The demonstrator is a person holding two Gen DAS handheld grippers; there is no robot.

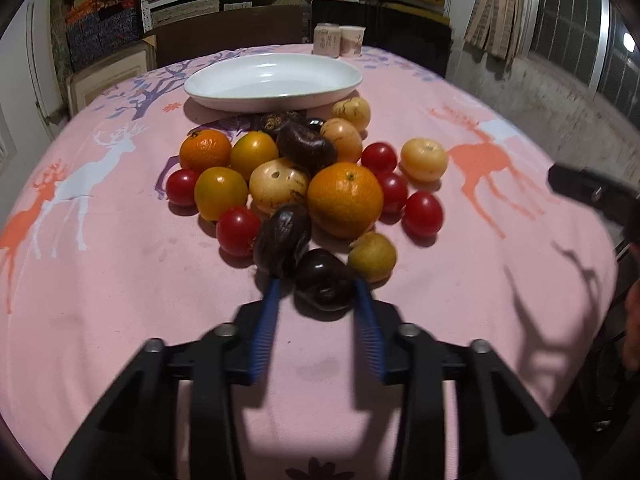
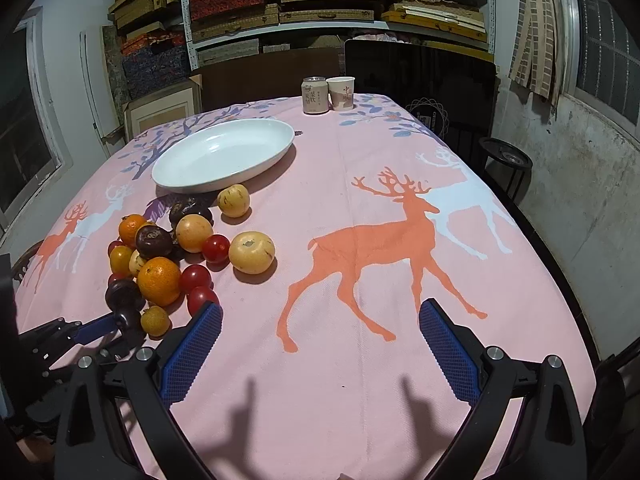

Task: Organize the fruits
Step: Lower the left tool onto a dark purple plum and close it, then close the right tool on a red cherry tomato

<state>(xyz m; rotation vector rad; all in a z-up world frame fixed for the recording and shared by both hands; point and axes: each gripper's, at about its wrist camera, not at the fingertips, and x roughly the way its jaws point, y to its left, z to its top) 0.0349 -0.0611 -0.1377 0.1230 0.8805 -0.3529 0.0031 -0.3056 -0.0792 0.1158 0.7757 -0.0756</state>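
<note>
A pile of fruit lies on the pink deer tablecloth: oranges (image 1: 345,199), red tomatoes (image 1: 422,214), yellow fruits (image 1: 423,159) and dark purple fruits (image 1: 283,240). A white oval dish (image 1: 274,80) stands empty behind the pile; it also shows in the right wrist view (image 2: 224,154). My left gripper (image 1: 318,284) has its blue fingers on both sides of the nearest dark purple fruit (image 1: 325,280), touching or nearly touching it. It also shows in the right wrist view (image 2: 116,322). My right gripper (image 2: 320,308) is open and empty, over the orange deer print, right of the pile.
A drink can (image 2: 315,95) and a paper cup (image 2: 341,93) stand at the table's far edge. Shelves of boxes fill the back wall. A dark chair (image 2: 420,80) stands behind the table. A black stool (image 2: 506,158) stands at the right.
</note>
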